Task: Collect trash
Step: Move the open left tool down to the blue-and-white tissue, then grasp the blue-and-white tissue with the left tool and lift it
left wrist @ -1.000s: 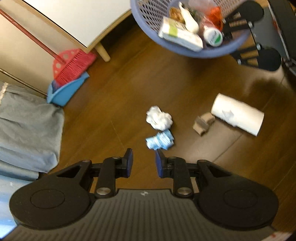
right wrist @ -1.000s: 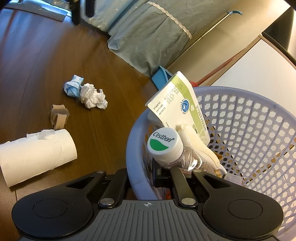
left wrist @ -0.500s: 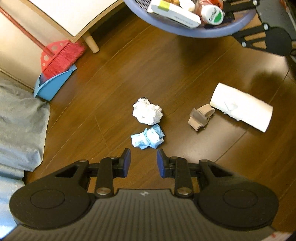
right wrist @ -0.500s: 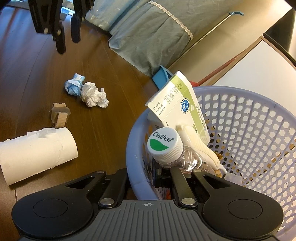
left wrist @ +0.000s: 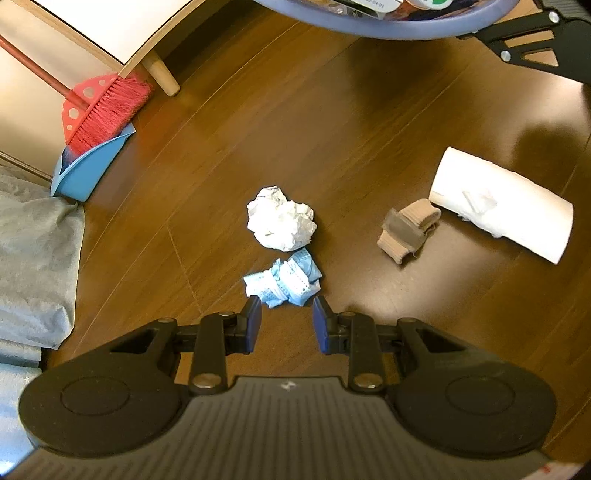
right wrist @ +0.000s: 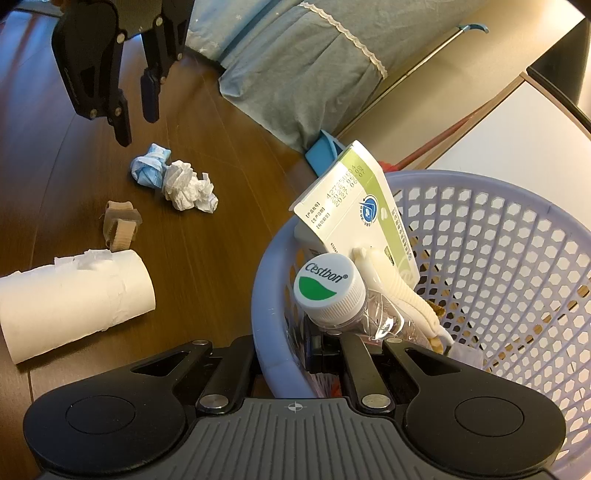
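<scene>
A crumpled blue wad [left wrist: 282,282] lies on the wooden floor just ahead of my left gripper [left wrist: 286,310], which is open with its fingertips either side of the wad's near edge. Touching the wad on its far side is a crumpled white paper ball [left wrist: 280,219]. Right of them lie a beige elastic band [left wrist: 406,232] and a white paper roll [left wrist: 502,210]. My right gripper [right wrist: 284,354] is shut on the rim of the lavender mesh basket [right wrist: 266,295], which holds a carton [right wrist: 362,218], a capped bottle [right wrist: 327,286] and other trash. The right wrist view shows the left gripper [right wrist: 136,127] above the blue wad [right wrist: 149,170].
A red broom [left wrist: 107,107] rests in a blue dustpan [left wrist: 85,170] at the left, beside a wooden furniture leg [left wrist: 162,74]. Grey bedding [left wrist: 33,258] hangs along the left edge. The basket rim [left wrist: 388,26] sits at the top of the left wrist view.
My left gripper has come down and forward, so the blue wad now sits just at its open fingertips. The right gripper and basket have stayed still.
</scene>
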Motion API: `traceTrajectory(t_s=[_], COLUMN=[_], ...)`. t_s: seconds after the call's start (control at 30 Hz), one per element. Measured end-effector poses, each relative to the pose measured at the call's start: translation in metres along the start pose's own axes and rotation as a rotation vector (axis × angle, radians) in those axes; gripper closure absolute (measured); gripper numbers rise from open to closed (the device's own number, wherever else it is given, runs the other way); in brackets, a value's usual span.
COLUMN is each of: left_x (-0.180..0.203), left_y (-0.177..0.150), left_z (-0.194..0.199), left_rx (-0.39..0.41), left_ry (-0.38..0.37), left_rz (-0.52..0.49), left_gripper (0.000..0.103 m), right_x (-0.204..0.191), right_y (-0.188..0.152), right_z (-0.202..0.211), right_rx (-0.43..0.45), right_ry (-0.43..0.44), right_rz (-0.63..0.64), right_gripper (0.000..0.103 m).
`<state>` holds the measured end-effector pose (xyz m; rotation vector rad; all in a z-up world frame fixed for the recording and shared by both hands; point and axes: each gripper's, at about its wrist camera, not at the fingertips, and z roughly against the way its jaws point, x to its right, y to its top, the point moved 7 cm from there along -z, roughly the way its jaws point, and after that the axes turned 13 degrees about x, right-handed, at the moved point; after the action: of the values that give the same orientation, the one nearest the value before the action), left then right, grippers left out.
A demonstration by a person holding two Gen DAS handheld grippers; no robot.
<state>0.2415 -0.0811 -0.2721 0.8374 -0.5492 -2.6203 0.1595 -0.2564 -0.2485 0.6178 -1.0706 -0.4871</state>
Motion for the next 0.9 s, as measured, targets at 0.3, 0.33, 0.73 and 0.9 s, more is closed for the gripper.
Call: traceTrajectory(t_s=[0.3,0.33,0.73,0.9], left_x=[-0.001,-0.001,0.004,0.005], left_y=[0.000,0.000,0.001,0.000], left_z=[-0.011,-0.011,-0.027,-0.034], left_rx=[-0.007,-0.007,0.001,-0.013], left_ry=[0.004,0.004,-0.010,-0.013], left_rz=[-0.002,-0.001,-0.001,0.003], left_gripper=[0.077,0.077,0.077,0.087], right_x=[0.000,0.000,0.000,0.000], right_y=[-0.001,-0.001,-0.001,-0.001], right_z=[0.000,0.000,0.000,0.000], right_rx=[-0.002,-0.002,-0.002,-0.002], right_ry=[0.002,0.002,0.002,0.002], right_rz=[0.003,0.003,0.004,0.003], right_gripper=[0.099,0.099,0.099,0.099])
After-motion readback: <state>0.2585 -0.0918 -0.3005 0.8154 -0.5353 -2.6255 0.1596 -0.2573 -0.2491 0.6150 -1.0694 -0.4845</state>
